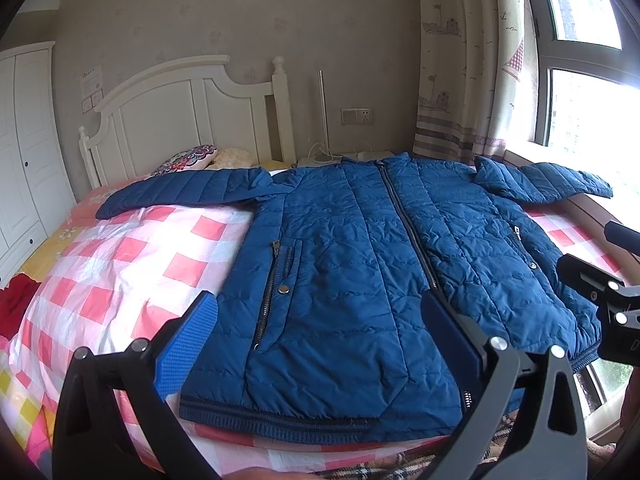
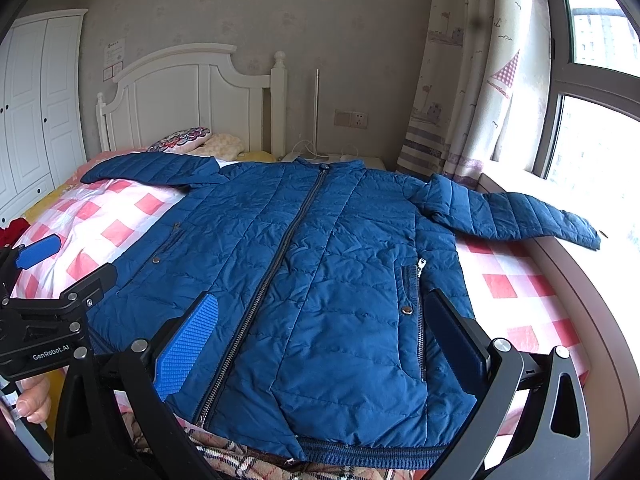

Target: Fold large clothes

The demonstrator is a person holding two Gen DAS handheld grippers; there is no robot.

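Blue quilted puffer jacket (image 1: 360, 264) lies zipped and flat on the pink checked bed (image 1: 132, 264), sleeves outspread. Your left gripper (image 1: 320, 344) and right gripper (image 2: 320, 340) hover released above its hem. Judged light, soft, slippery; grasp a sleeve cuff.

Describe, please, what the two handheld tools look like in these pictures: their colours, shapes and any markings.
Both match: the left tool and right tool each have black, angular, cut-out linkage arms with round silver pivot bolts. Each finger carries a flat blue pad with a fine grid texture and rounded tip. The right wrist view shows white "GenRobot.AI" lettering on the left tool's black body. No cables or sleeves are visible.
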